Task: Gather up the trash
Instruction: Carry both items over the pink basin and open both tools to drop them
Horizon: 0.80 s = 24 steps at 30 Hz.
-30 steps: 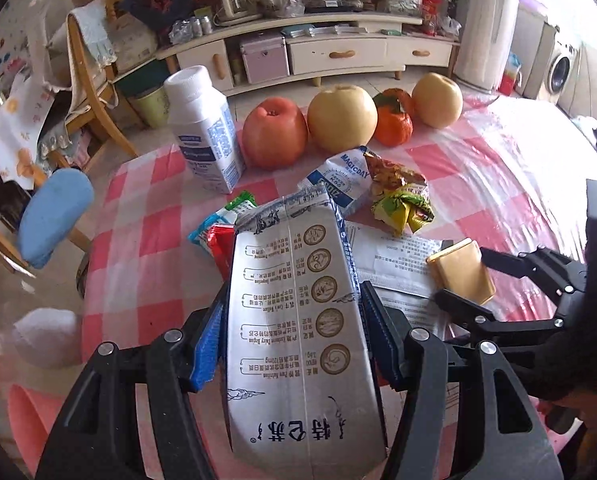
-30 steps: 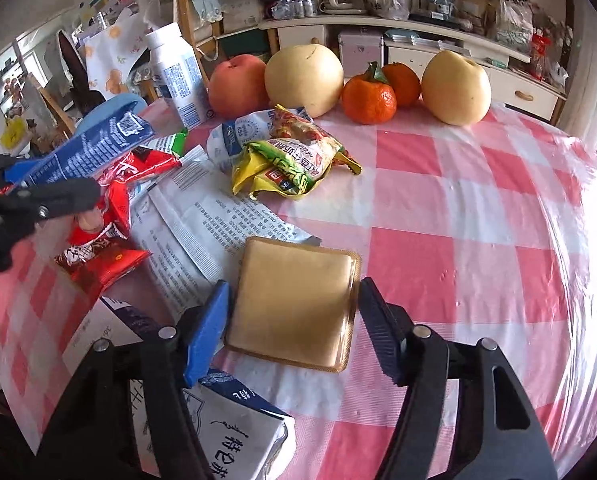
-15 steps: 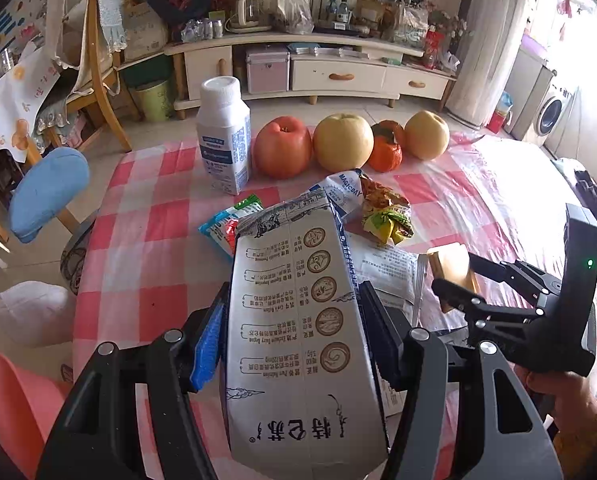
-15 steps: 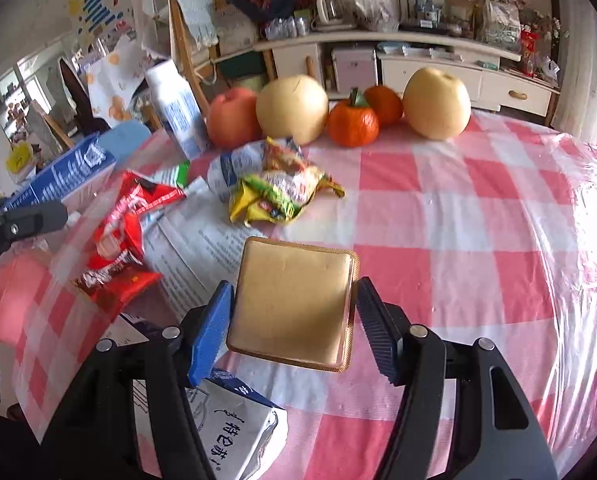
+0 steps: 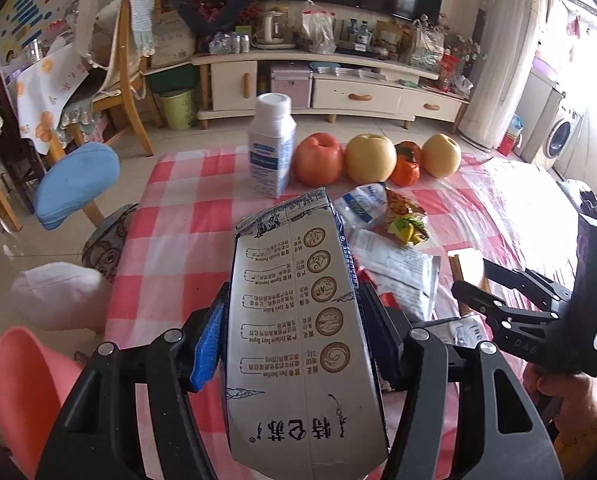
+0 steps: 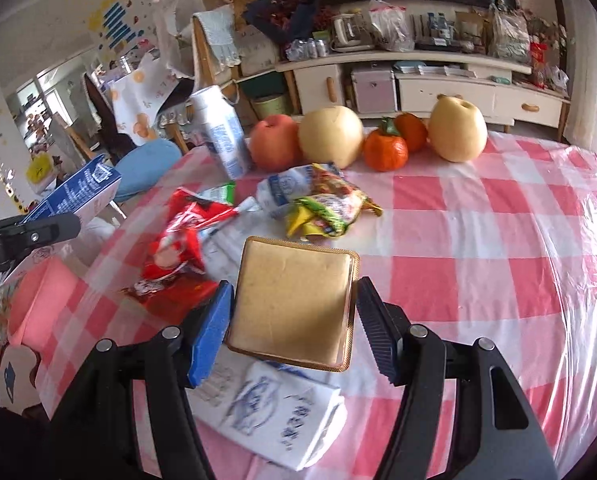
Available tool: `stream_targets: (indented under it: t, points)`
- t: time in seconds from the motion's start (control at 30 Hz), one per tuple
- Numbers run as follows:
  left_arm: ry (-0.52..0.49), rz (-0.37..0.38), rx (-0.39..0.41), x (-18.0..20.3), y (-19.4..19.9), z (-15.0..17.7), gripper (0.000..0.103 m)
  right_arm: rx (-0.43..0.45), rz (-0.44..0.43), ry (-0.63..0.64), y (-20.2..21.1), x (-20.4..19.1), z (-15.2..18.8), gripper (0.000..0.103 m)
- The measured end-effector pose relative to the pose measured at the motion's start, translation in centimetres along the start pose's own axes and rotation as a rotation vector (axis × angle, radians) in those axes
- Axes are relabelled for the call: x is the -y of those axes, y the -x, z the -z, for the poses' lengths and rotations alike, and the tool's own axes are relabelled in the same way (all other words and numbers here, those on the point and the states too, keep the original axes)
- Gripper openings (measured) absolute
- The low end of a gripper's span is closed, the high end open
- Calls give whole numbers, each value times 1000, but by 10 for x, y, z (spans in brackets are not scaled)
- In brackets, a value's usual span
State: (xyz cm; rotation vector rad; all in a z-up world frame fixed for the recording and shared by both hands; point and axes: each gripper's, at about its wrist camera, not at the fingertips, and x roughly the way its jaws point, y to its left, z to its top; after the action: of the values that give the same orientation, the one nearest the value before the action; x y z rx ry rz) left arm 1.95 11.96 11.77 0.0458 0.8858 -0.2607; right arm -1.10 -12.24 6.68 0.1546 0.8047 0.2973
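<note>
The table (image 6: 498,240), under a pink checked cloth, is shown to its far edge in both views, where fruit and a white bottle (image 5: 272,152) are lined up. A pink bin (image 5: 26,392) off the table's left edge is seen clearly only in the left wrist view. A milk carton (image 5: 298,332) is clamped in the left gripper (image 5: 294,340). A flat gold packet (image 6: 294,300), raised off the cloth, is gripped by the right gripper (image 6: 294,320). A flattened white carton (image 6: 282,412) near the front edge and a red wrapper (image 6: 174,252) are shown fully only by the right wrist view.
</note>
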Motion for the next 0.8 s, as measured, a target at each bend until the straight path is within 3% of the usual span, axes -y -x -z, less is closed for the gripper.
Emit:
stream_targets:
  t: [0.4,0.8]
  points:
    - [98,-63,42,-52,24,16,63,0,-41,64,7,-57,15,64]
    - [255,-128,89,-131,53,41,63,-28,-198,219,2,-187,17,64]
